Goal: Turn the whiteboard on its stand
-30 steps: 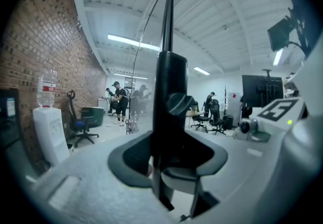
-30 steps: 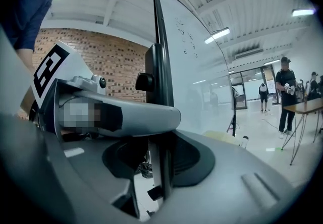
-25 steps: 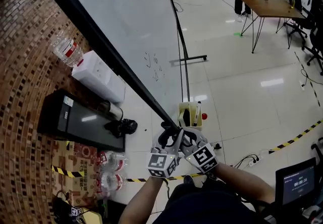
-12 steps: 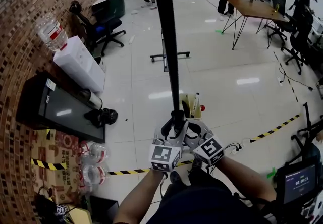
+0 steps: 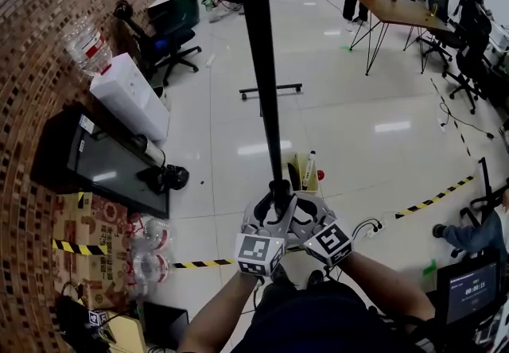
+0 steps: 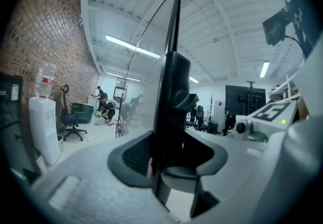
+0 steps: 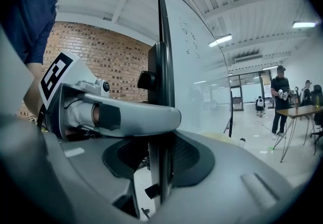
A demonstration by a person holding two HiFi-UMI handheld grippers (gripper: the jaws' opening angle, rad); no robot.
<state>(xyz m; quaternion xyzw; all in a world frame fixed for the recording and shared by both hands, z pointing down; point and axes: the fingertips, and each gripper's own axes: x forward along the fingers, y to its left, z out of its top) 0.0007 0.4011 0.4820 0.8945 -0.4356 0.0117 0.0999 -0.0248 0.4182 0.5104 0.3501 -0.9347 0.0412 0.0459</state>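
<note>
The whiteboard shows edge-on in the head view, a black bar running from the top down to both grippers. My left gripper and right gripper sit side by side at its lower end, each shut on the black frame. In the left gripper view the frame stands upright between the pads of my left gripper. In the right gripper view my right gripper clamps the frame, with the white writing face to its right. The stand's foot rests on the floor behind.
A marker tray hangs just beyond the grippers. By the brick wall at left are a water dispenser, a black screen and bottle packs. Striped tape, a table and chairs lie further off.
The board has swung round: its white face, slanted to the left a second ago, is now seen edge-on. Both grippers moved with its frame, still clamped.
</note>
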